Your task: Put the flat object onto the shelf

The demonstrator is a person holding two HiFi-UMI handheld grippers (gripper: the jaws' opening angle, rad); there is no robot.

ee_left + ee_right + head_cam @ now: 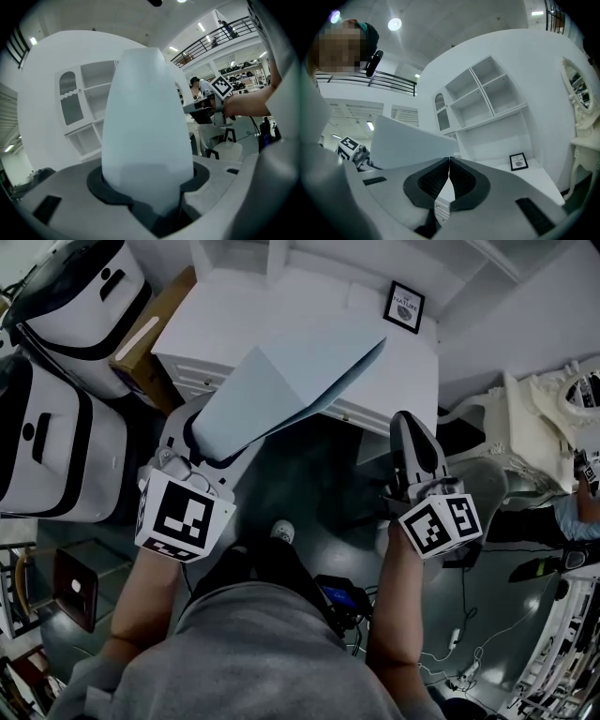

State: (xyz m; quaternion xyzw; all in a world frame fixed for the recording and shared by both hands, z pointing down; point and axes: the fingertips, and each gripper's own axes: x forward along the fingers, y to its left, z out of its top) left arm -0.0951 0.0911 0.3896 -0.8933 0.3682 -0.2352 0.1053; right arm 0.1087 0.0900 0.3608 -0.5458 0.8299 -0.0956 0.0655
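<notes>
Pinched, apparently by one end only, in the left gripper (150,187), the flat object (281,390) could pivot and catch the cabinet (234,324) top's front edge, while the right gripper (449,176) is pressed together, empty.

By the smooth, satin-white painted worktop (244,315) the flat object (281,395) looks a matt, smooth, stiff sheet, plastic or card, and the right claw (449,164) short of that worktop has a matt grey plastic shell with dark ribbed rubbery pads (433,180)

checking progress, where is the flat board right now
In the head view the flat board is held in the left gripper at centre left, slanting over the front edge of the white cabinet.
</notes>
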